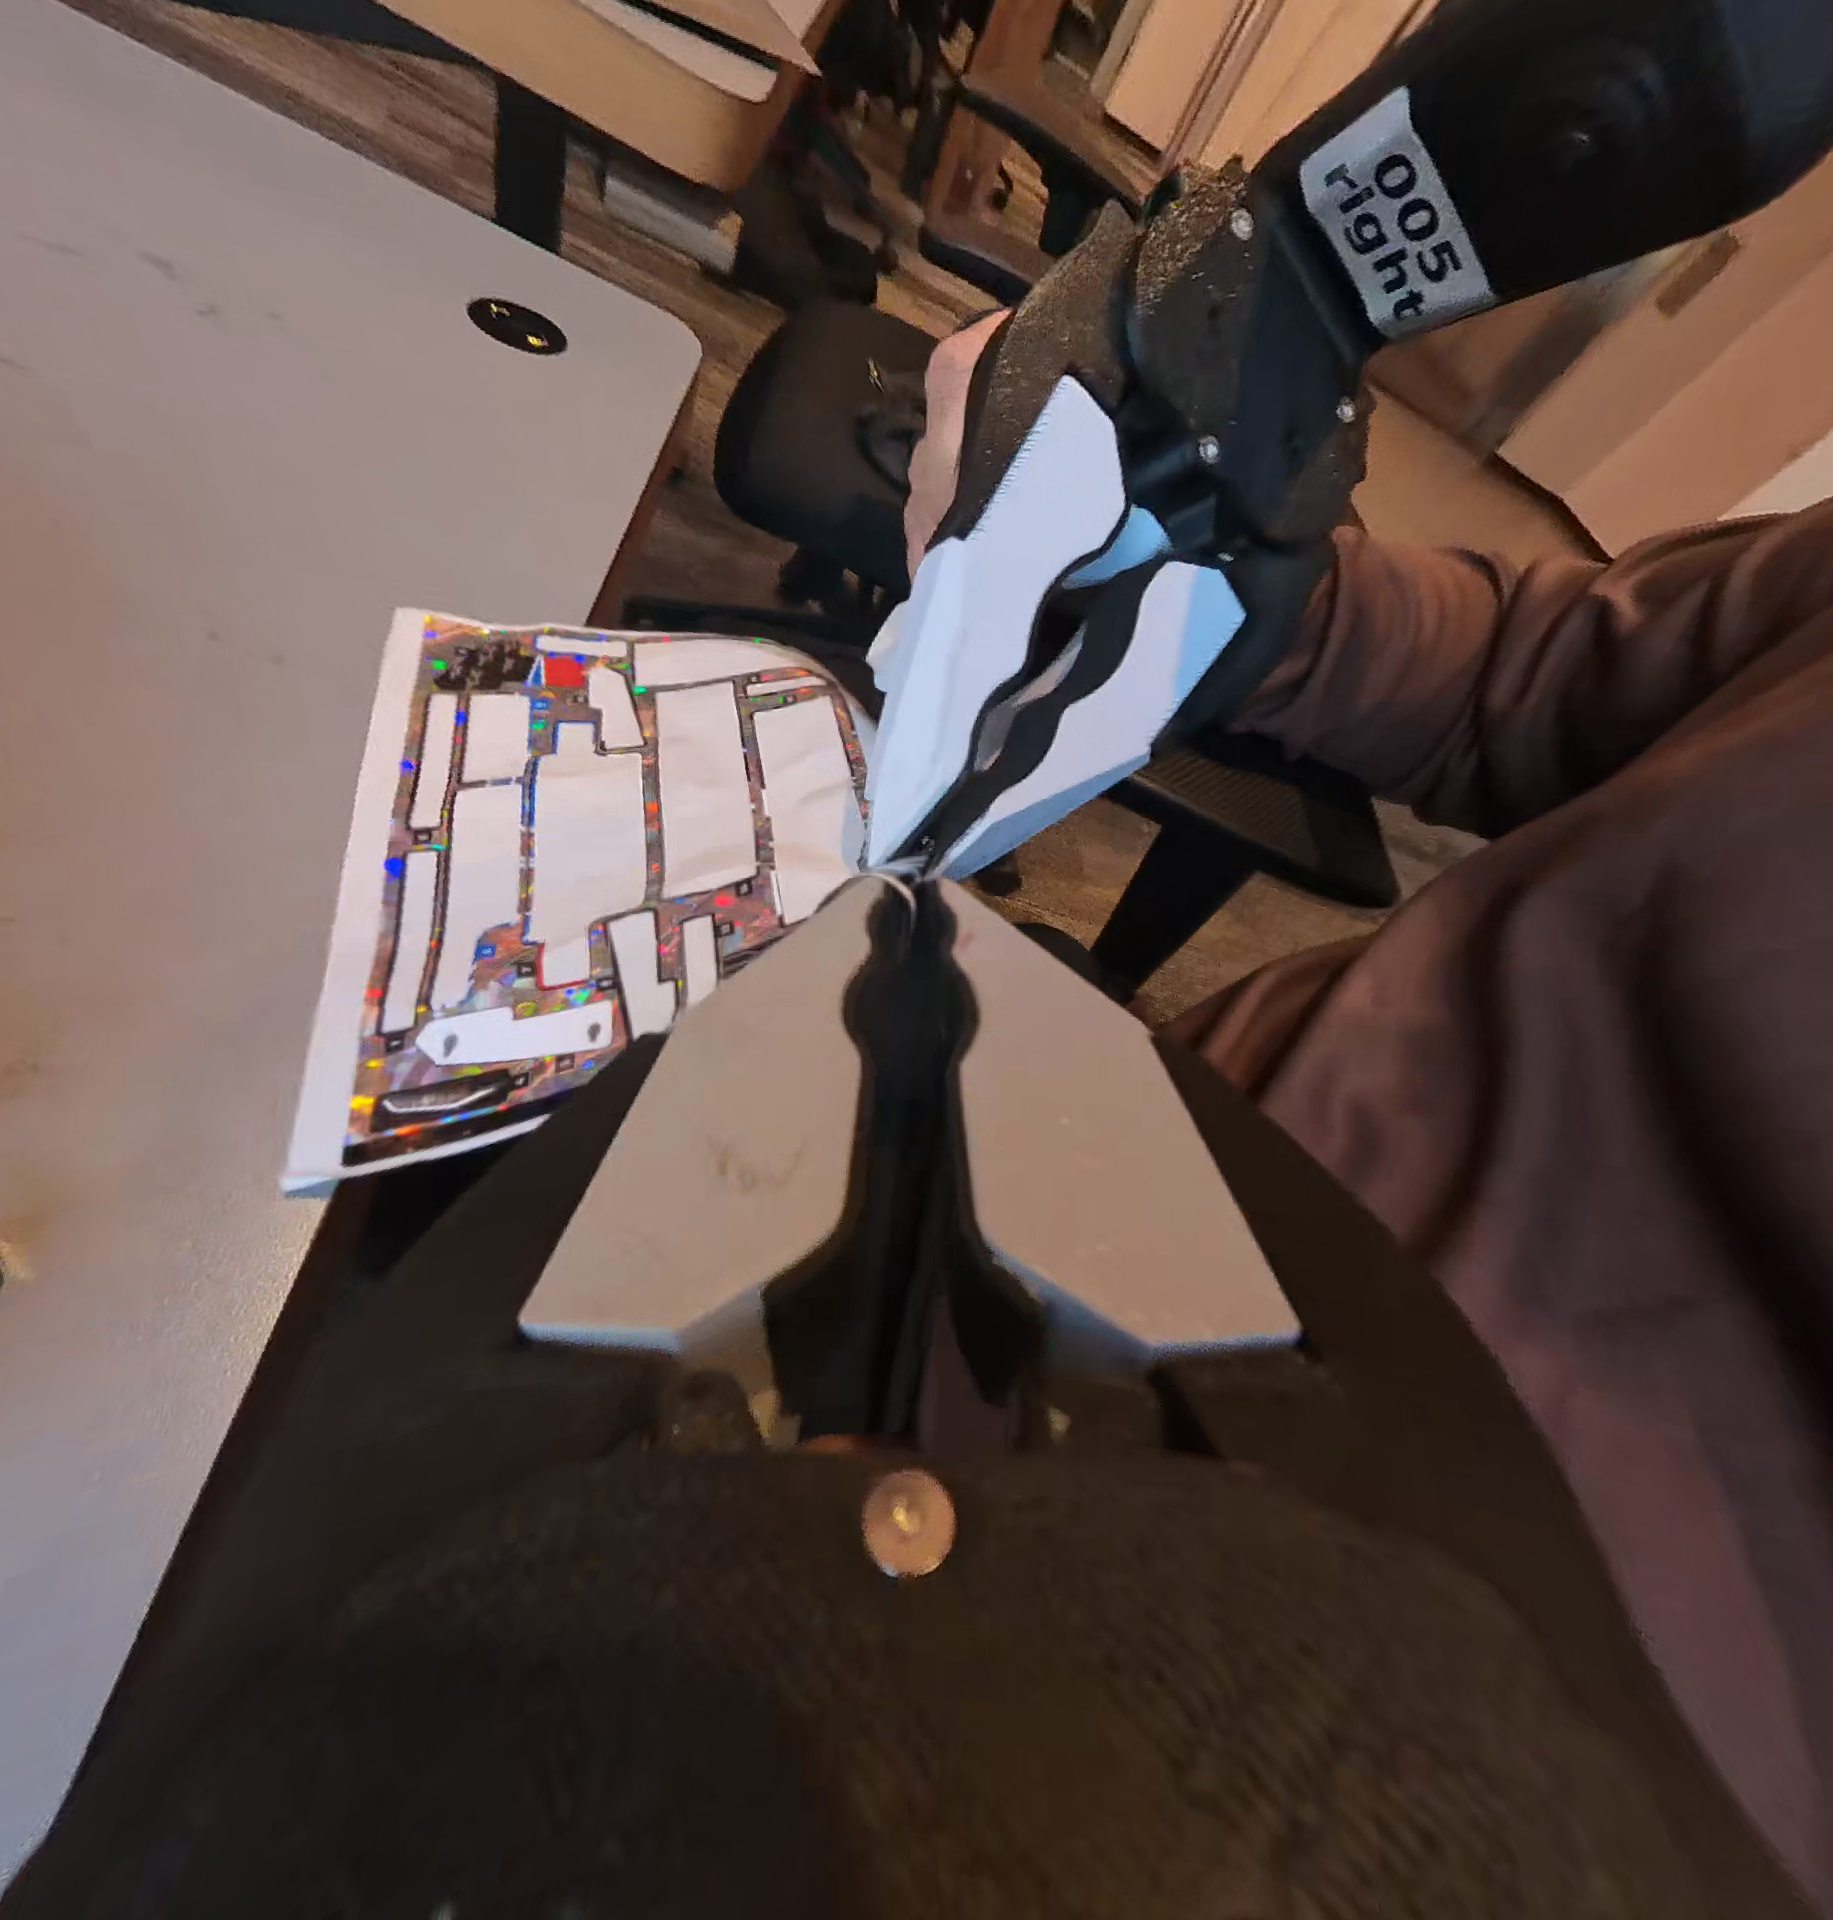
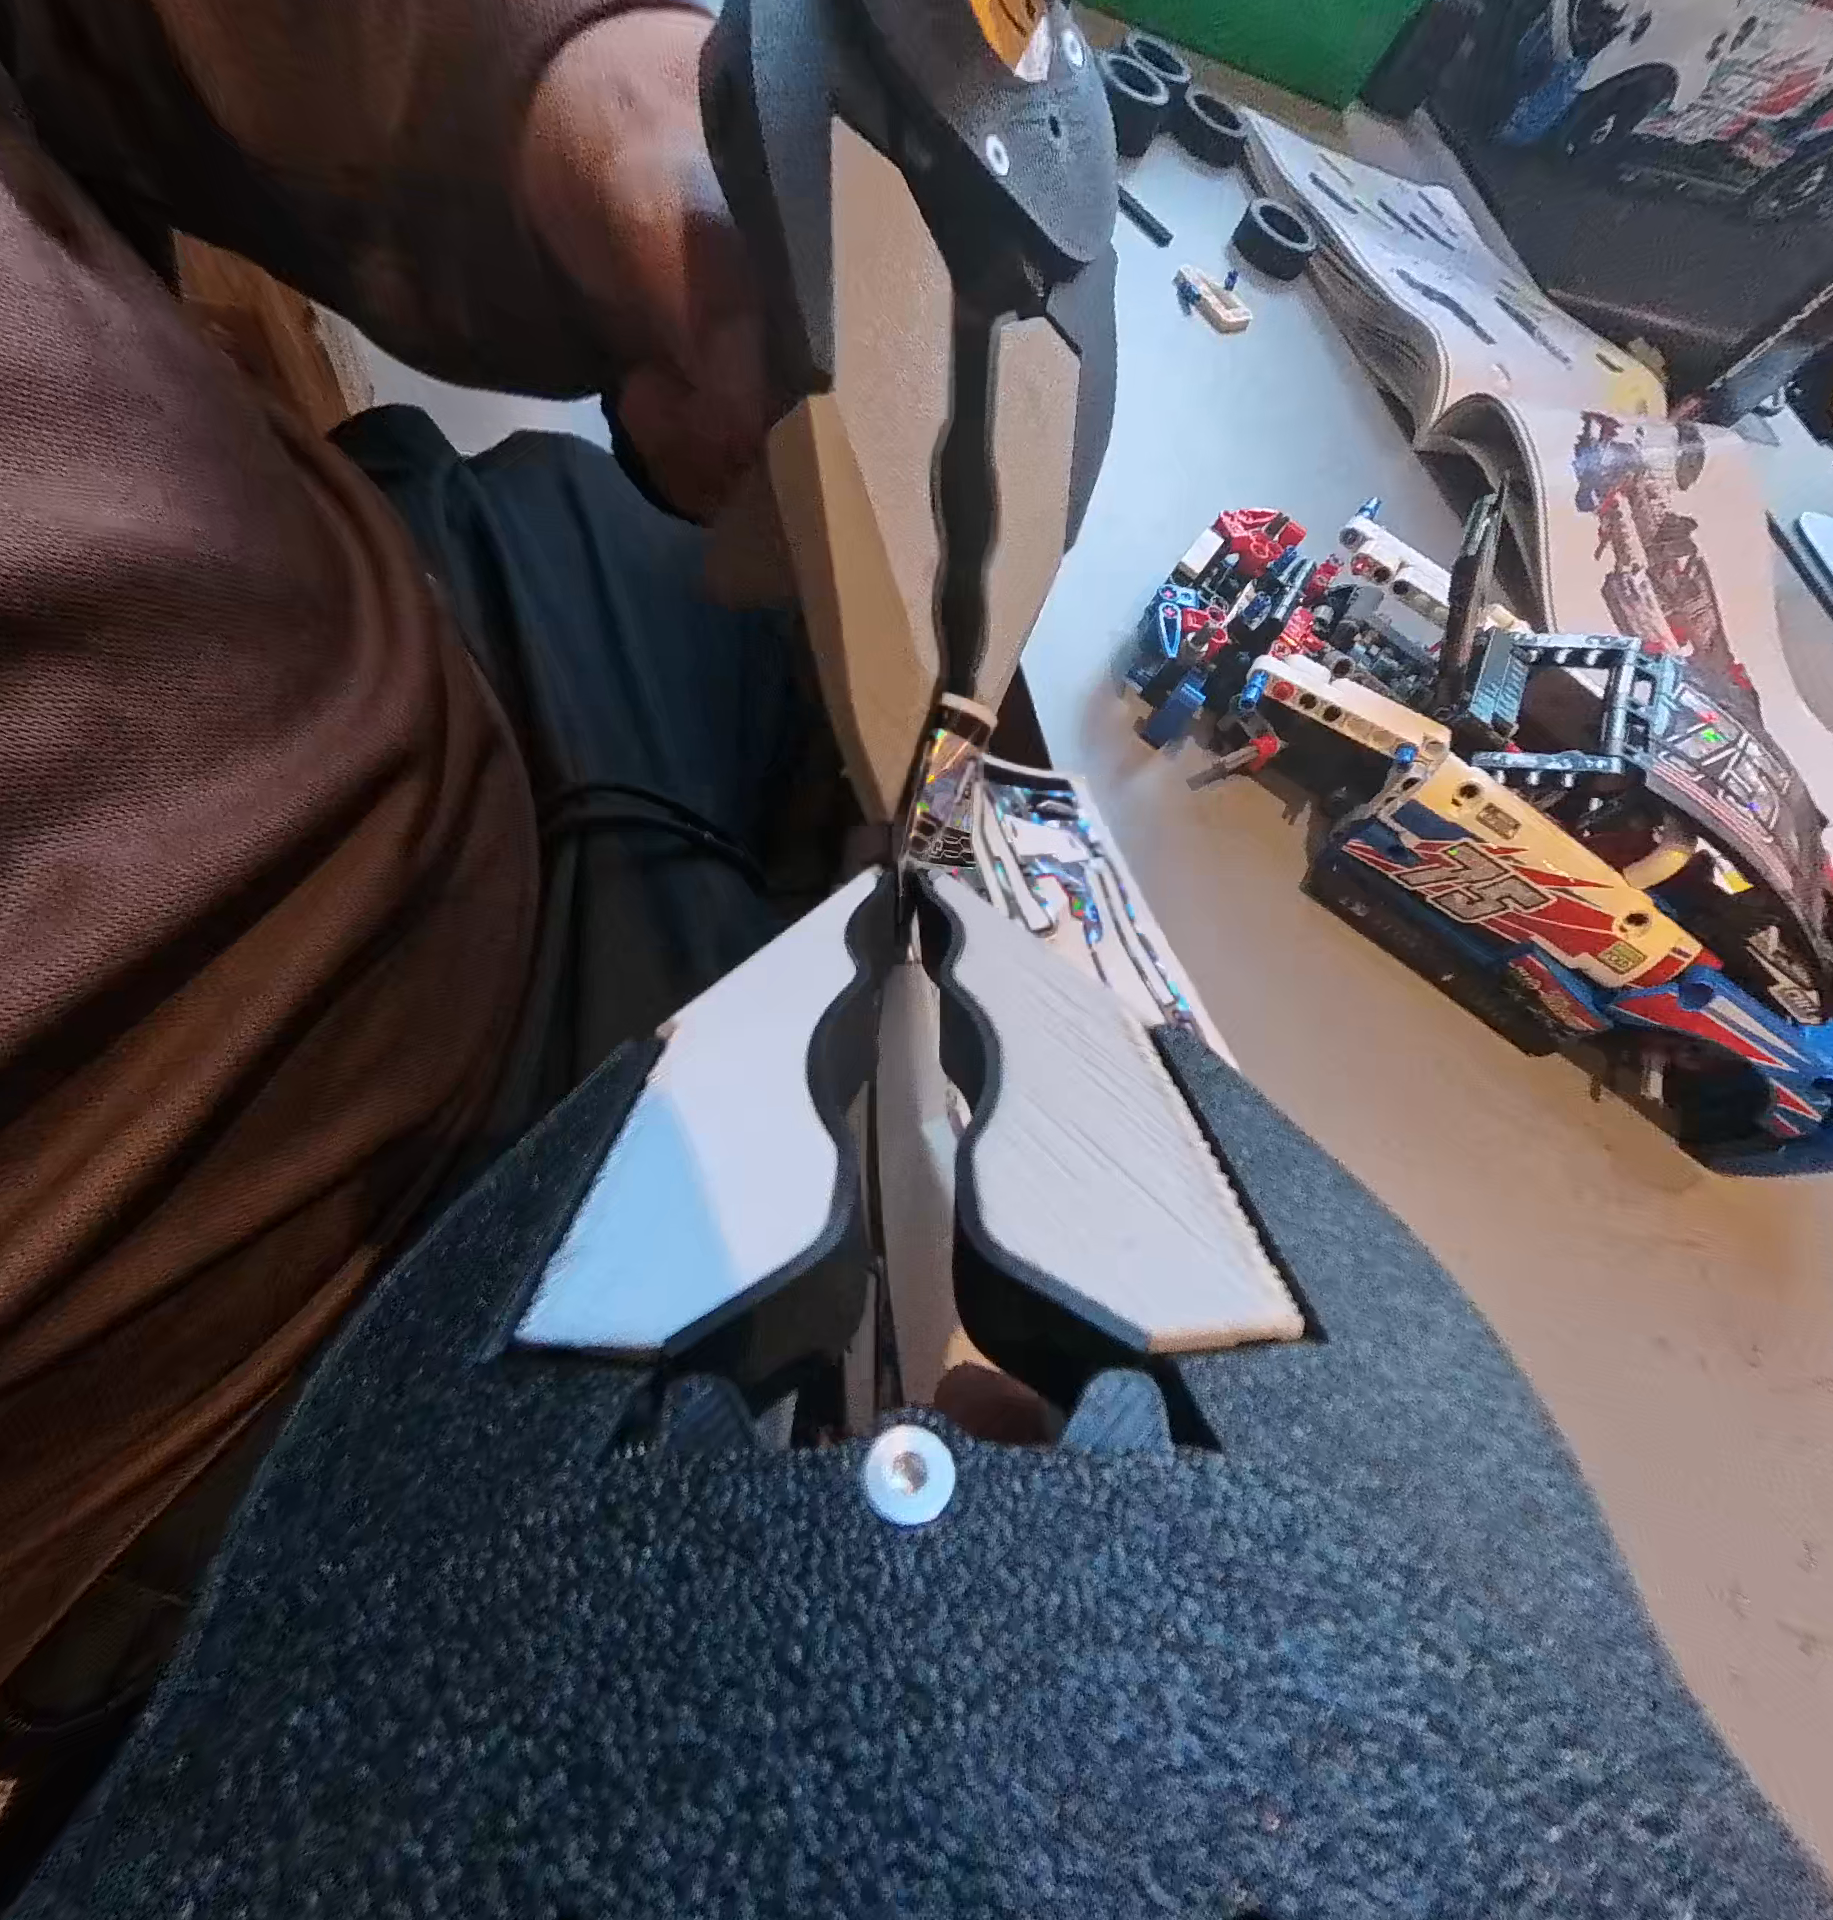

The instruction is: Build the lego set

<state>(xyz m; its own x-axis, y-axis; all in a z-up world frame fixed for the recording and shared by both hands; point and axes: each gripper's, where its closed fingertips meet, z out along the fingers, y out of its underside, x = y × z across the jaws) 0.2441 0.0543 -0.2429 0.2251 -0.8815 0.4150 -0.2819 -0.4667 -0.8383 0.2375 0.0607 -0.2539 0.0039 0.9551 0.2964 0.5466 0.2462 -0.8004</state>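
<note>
We find both claws closed, left claw (image 1: 907, 894) and right claw (image 2: 907, 883) pinching one corner of the sticker sheet (image 1: 579, 862), held off the desk (image 1: 216, 520); car model (image 2: 1514, 831) at 2 o'clock.

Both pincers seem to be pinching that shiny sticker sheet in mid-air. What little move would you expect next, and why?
Probably a slow pull apart, peeling one sticker free. The left gripper and the right gripper meet tip to tip at one corner of the sticker sheet, both shut, with a small shiny piece pinched between them. The half-built car waits on the table.
</note>
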